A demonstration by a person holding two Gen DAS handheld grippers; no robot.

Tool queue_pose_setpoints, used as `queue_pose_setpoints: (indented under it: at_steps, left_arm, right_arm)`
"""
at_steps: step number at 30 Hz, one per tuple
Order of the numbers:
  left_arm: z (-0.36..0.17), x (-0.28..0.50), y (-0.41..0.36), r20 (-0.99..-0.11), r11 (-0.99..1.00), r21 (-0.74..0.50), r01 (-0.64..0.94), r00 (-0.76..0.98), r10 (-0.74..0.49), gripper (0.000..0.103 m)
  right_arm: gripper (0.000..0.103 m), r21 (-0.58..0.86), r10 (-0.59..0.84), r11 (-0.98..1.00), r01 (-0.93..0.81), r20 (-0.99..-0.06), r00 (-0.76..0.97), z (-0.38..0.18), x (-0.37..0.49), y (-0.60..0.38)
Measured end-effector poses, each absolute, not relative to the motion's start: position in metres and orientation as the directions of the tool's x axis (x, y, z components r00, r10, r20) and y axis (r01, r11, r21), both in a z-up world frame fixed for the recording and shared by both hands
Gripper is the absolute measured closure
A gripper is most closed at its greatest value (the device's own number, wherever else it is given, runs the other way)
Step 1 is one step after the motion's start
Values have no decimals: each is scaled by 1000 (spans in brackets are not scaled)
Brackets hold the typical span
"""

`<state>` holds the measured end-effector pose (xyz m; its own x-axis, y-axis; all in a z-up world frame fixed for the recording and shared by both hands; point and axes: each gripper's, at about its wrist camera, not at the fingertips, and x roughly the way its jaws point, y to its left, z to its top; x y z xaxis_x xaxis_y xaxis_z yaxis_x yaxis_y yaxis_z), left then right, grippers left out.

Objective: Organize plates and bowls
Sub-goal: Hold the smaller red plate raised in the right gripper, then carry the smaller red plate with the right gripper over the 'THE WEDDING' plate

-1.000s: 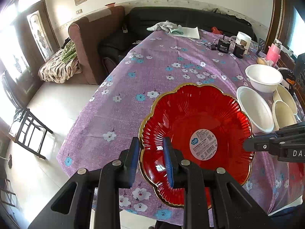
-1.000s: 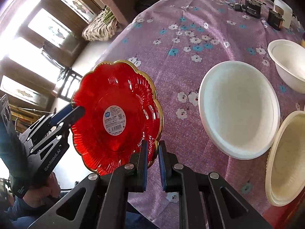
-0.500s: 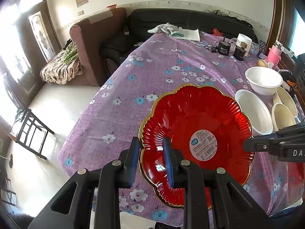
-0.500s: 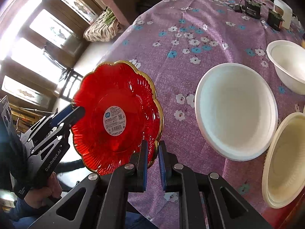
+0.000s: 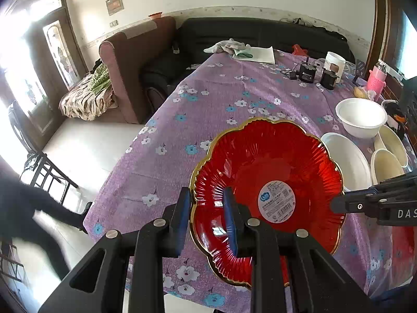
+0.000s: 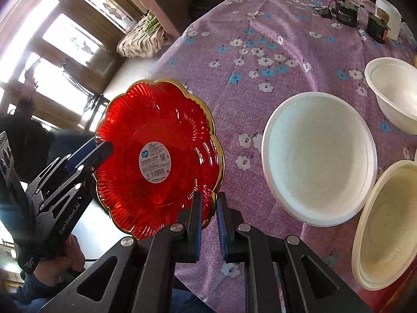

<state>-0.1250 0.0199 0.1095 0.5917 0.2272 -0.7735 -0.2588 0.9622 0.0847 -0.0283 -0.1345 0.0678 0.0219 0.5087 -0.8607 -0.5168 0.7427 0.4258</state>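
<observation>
A red scalloped plate (image 5: pixel 265 182) with a gold rim and a round label is held tilted over the near edge of the purple flowered table (image 5: pixel 221 99). My left gripper (image 5: pixel 206 200) is shut on its near-left rim, and my right gripper (image 6: pixel 208 203) is shut on the opposite rim. Each gripper also shows in the other's view: the right gripper (image 5: pixel 335 206) and the left gripper (image 6: pixel 104 147). To the right on the cloth lie a white plate (image 6: pixel 318 156), a white bowl (image 6: pixel 396 96) and stacked cream plates (image 6: pixel 385 224).
Black chargers (image 5: pixel 307 71), a white cup (image 5: pixel 335 62) and a pink bottle (image 5: pixel 375 83) stand at the table's far right. A cloth and paper (image 5: pixel 242 49) lie at the far end. An armchair (image 5: pixel 135 60) and a black chair frame (image 5: pixel 47 172) stand left of the table.
Both grippers keep their hold and the red plate has barely moved. A dark blurred figure has come into the left edge of the left wrist view.
</observation>
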Motion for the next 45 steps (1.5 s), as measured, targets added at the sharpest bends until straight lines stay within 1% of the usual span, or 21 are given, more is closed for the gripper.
queue_pose_setpoints:
  at_steps: [24, 45]
  left_arm:
    - [129, -139, 5, -739, 961, 110, -254, 625, 250, 80]
    - [152, -132, -60, -703, 980, 159, -121, 683, 198, 80]
  right_arm:
    - [90, 446, 528, 736, -510, -849, 20, 79, -32, -144]
    - [90, 482, 546, 779, -401, -836, 56, 89, -28, -210]
